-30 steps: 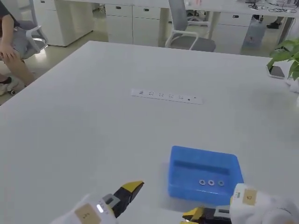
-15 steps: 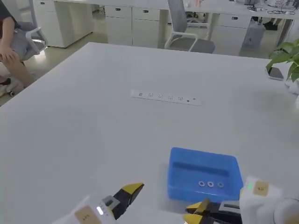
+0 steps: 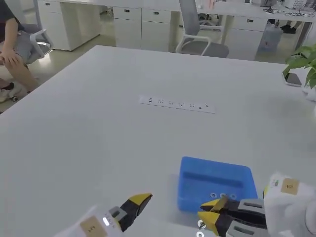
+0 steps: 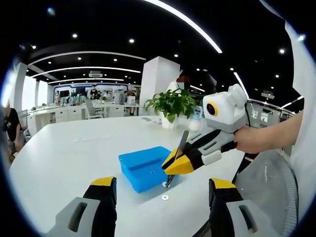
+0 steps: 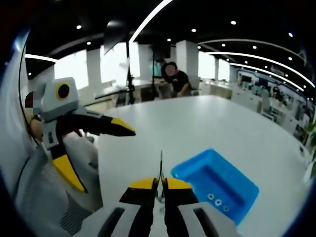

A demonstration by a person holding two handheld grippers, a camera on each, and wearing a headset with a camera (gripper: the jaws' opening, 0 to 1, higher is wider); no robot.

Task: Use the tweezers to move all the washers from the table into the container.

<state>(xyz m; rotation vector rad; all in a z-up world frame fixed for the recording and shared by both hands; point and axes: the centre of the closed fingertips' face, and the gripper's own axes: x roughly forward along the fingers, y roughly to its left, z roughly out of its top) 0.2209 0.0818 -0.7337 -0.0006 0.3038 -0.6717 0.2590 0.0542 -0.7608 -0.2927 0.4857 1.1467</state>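
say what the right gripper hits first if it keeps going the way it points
The right gripper holds tweezers slanting down, so probably the table beside the blue container, near a loose washer; depth is unclear.

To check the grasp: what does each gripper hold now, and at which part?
The right gripper is shut on the tweezers, clamped about midway along them, with the tips sticking out ahead. The left gripper is open and holds nothing.
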